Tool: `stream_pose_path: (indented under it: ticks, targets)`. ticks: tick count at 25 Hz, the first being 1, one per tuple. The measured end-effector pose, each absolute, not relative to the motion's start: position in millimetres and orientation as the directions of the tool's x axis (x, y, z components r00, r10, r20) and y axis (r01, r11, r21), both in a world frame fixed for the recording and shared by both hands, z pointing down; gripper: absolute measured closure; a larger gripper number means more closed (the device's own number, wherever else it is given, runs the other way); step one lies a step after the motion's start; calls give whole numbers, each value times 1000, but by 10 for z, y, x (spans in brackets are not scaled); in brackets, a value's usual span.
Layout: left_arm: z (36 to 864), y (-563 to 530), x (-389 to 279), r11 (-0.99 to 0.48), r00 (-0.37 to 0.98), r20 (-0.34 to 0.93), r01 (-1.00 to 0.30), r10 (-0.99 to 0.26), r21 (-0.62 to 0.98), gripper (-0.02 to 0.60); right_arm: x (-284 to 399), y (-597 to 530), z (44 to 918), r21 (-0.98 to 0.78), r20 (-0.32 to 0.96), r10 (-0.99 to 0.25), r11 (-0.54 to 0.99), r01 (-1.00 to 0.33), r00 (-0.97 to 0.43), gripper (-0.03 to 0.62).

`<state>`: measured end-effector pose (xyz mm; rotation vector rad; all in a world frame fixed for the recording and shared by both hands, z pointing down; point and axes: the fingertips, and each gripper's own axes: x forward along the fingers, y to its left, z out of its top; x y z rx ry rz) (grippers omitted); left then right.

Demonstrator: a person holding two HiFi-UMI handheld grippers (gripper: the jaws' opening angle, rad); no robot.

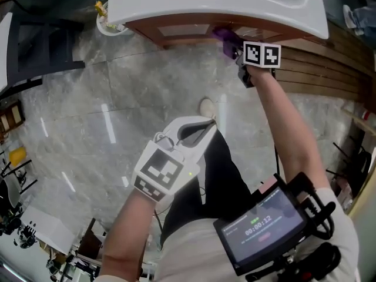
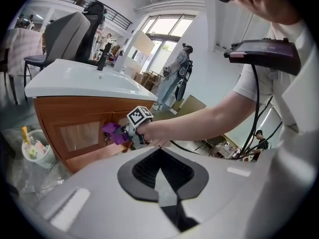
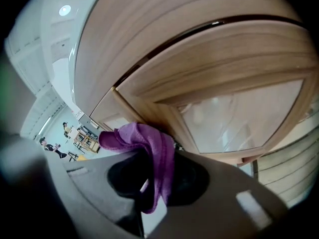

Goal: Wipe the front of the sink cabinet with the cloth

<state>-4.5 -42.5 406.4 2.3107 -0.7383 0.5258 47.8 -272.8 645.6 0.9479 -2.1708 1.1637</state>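
1. Pinching the purple cloth (image 3: 153, 151) in the right gripper (image 1: 234, 50), jaws clamped on its bunched folds, one end spilling up over the jaw tips and the other trailing down between them.
2. Pressing that cloth against the wooden front of the sink cabinet (image 1: 176, 33), high up, just beneath the overhanging rim of the white basin (image 1: 211, 2) and just beside the frame of a frosted door panel (image 3: 239, 113).
3. Reaching forward with the right arm (image 1: 288, 128) stretched out, turning the marker cube (image 1: 262, 54) upward toward the head view.
4. Holding the left gripper (image 1: 200, 128) low and drawn back, well apart from the cabinet and near the dark trouser leg (image 1: 217, 181), jaws pressed together and gripping nothing.
5. Pointing that left gripper toward the cabinet, taking in the basin, the right gripper and the cloth from the side.
6. Standing on a glossy grey marble floor (image 1: 117, 104), showing one pale shoe (image 1: 207, 107) between the two grippers.
7. Sharing the floor with a small white tub (image 1: 108, 23), tucked just beside the cabinet's left end and holding a few small items, one of them yellow; too small to tell more.
8. Wearing a dark screen unit (image 1: 264, 228) at the chest, displaying green and white digits.
9. Facing dark wooden slats (image 1: 329, 63) running off to the right of the cabinet.
10. Catching, in the left gripper view, a grey chair (image 2: 70, 34) behind the basin and another person (image 2: 174, 73) standing far back by the bright windows.
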Motion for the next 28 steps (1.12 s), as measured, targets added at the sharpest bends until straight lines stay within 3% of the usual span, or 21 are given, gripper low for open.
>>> stream_pose_path:
  ticks: [15, 28]
  targets:
    - [4263, -805, 643, -667, 785, 540, -580, -303, 468, 575, 2096, -3147, 6747, -452, 750, -409, 256, -854, -520, 511]
    - [4295, -850, 727, -691, 804, 531, -543, -267, 476, 575, 2944, -3199, 6789, -357, 807, -451, 145, -923, -382, 511]
